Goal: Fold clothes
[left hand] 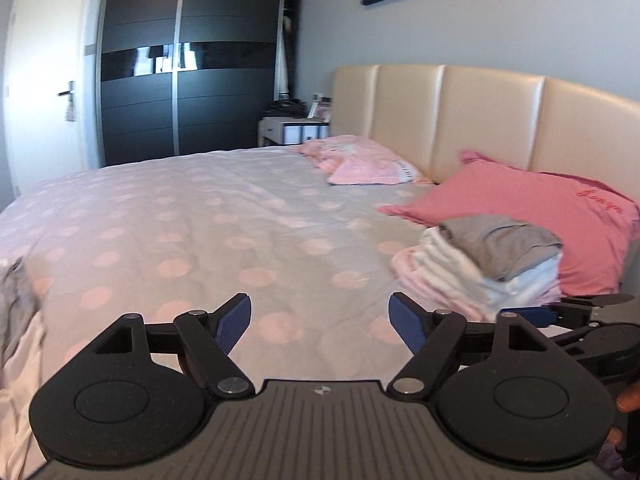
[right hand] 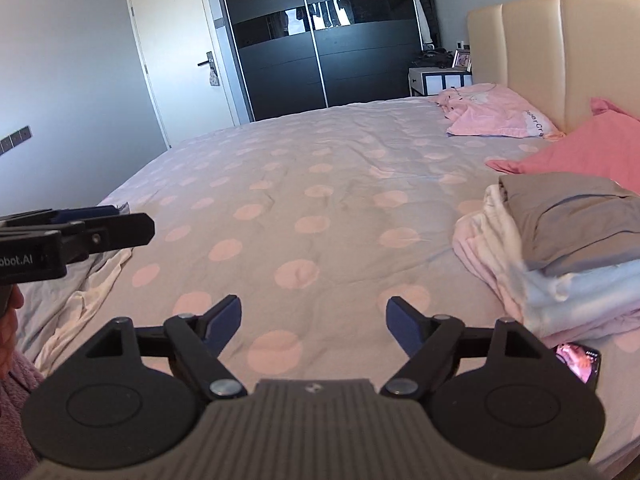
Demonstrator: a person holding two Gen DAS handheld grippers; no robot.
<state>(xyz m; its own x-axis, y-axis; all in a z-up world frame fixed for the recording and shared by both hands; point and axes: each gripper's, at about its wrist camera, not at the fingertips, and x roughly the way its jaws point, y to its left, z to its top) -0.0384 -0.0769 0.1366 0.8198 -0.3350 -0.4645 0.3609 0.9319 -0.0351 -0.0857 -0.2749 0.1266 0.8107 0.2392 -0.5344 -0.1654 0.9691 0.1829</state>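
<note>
Pink-dotted bedding (right hand: pixel 280 184) lay bare under both tongs as I held the left gripper (left hand: pixel 320 322) and right gripper (right hand: pixel 313 326) wide apart, nothing between the jaws. Folded clothes (right hand: pixel 560 248) sat stacked to their right, nearer my right hand, grey piece on top. Unfolded garments (right hand: pixel 80 280) (probably next) lay crumpled to the left, nearer my left hand; no containers visible.

folded stack (left hand: pixel 492 268) motion-blurred, phone (right hand: pixel 580 364) half hidden behind hand-held gripper, unfolded clothes (left hand: pixel 16 320) cut off
</note>
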